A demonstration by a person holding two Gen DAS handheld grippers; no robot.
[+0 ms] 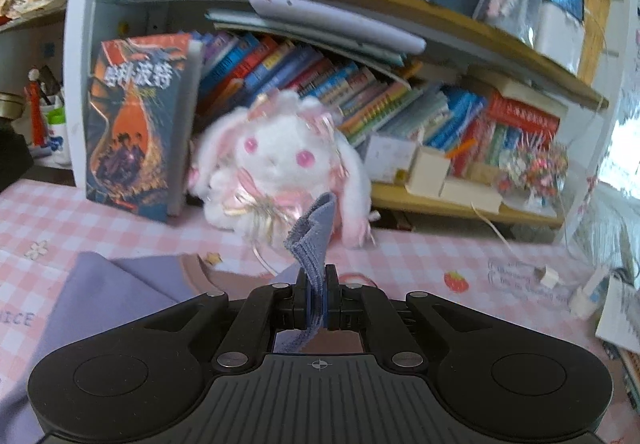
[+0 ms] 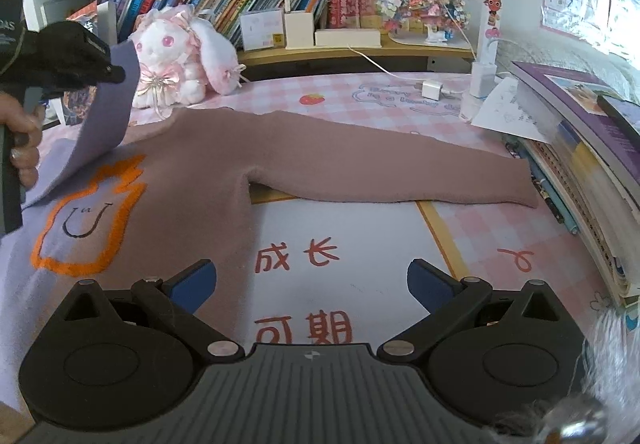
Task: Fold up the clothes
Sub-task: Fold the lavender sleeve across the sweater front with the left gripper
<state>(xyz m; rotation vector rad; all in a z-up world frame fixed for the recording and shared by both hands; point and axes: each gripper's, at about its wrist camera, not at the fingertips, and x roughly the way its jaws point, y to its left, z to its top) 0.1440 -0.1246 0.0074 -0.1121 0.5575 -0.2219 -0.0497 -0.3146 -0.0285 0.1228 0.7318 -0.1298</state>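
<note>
On tabletop (image 2: 500,244), sweater (image 2: 192,164) lies flat, mauve sleeve stretched right. Left tool (image 1: 319,300) clamped on lilac ribbed cuff (image 1: 310,240), sleeve lifted at far left; left part of sweater cut off. Right tool (image 2: 311,286) spread wide, holds nothing, near edge. Plush bunny (image 2: 180,52) far behind.

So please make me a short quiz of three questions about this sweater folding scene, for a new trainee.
1. True or false: the left hand-held gripper is shut on the purple sleeve.
2. The right hand-held gripper is: A open, B shut on the brown sleeve.
3. Which toy sits by the bookshelf?

Key: 1 true. 2 A. 3 the white plush bunny.
</note>
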